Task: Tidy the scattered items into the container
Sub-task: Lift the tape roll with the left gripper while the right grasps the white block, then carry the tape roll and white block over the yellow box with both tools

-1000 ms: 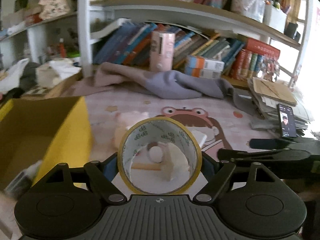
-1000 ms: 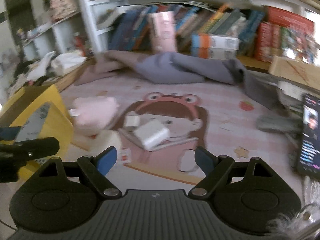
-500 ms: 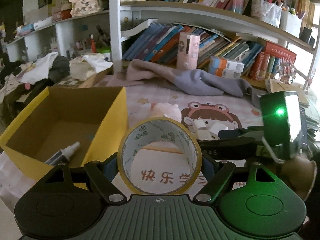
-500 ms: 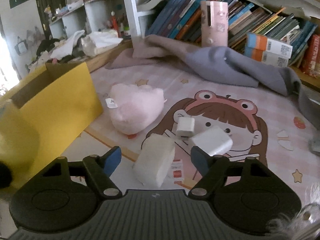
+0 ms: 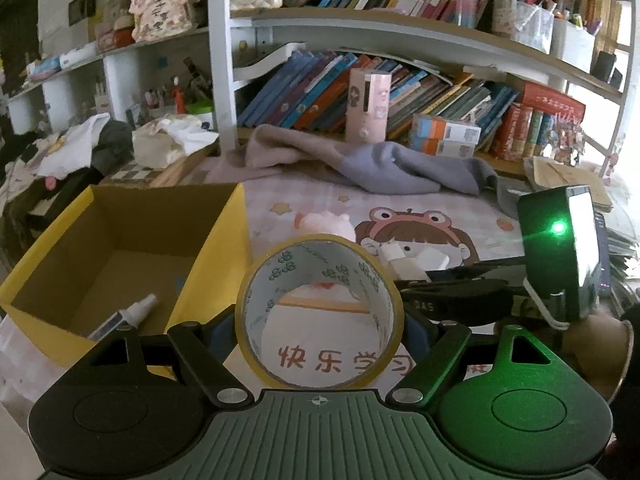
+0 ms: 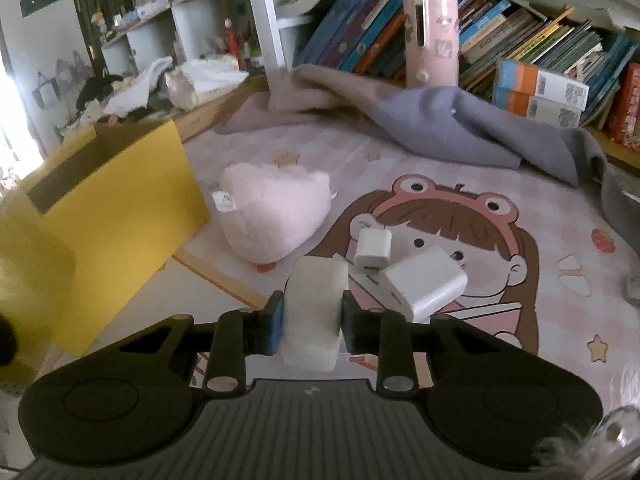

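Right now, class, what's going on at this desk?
A person is tidying loose items into the yellow box with two handheld grippers. The left gripper holds a roll of tape near the box. The right gripper has its fingers shut on a white block. Two white chargers and a pink plush remain on the mat.

From the left wrist we see the tape roll (image 5: pixel 319 311) covering the pads of the left gripper (image 5: pixel 319 330); it also hides most of the pink plush toy (image 5: pixel 326 224) behind it (only a fuzzy top shows); the small bottle (image 5: pixel 124 317) in the yellow box (image 5: pixel 212 264) is cut off at its lower end by the gripper body; the right gripper's tips lie behind the roll. From the right wrist the box (image 6: pixel 116 216) runs out of the left edge, its inside unseen; a blurred yellow mass (image 6: pixel 28 264) at that edge we cannot identify; the white block (image 6: pixel 314 312) covers the pads of the right gripper (image 6: pixel 312 320); the spines of the books (image 6: pixel 520 40) are too small to read.
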Motion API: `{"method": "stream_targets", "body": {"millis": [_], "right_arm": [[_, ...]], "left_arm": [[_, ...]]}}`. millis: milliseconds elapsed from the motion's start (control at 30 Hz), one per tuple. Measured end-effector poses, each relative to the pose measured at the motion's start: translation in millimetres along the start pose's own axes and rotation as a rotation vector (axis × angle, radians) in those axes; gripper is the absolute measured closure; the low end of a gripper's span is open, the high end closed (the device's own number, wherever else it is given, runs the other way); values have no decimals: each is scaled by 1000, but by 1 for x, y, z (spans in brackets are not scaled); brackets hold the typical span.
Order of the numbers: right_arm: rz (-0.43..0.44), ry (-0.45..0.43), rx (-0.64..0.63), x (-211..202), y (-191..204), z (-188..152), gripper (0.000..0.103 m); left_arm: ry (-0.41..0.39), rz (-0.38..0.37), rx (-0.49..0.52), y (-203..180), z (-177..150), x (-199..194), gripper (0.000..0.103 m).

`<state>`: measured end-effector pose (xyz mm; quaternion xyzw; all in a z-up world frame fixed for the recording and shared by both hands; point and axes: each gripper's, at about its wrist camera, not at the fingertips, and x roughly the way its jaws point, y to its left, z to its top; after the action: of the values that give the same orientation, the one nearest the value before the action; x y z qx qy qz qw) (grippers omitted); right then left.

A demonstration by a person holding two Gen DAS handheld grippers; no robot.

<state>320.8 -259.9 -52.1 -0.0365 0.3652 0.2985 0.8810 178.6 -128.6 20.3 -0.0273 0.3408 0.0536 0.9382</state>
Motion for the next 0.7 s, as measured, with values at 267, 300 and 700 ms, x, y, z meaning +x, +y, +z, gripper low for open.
{"method": "stream_targets", "body": {"millis": [267,300,700], "right_arm": [[15,7,8,-29,0,3,76],[24,4,11,-35,1,4,76],[-25,-63,-32,-94,38,-1,76]], "left_arm": [[-43,-59,14,-4,8,-7,20],[-52,-68,15,-3,8,-9,20],[-121,-182,48,16,11,-33,20]]}}
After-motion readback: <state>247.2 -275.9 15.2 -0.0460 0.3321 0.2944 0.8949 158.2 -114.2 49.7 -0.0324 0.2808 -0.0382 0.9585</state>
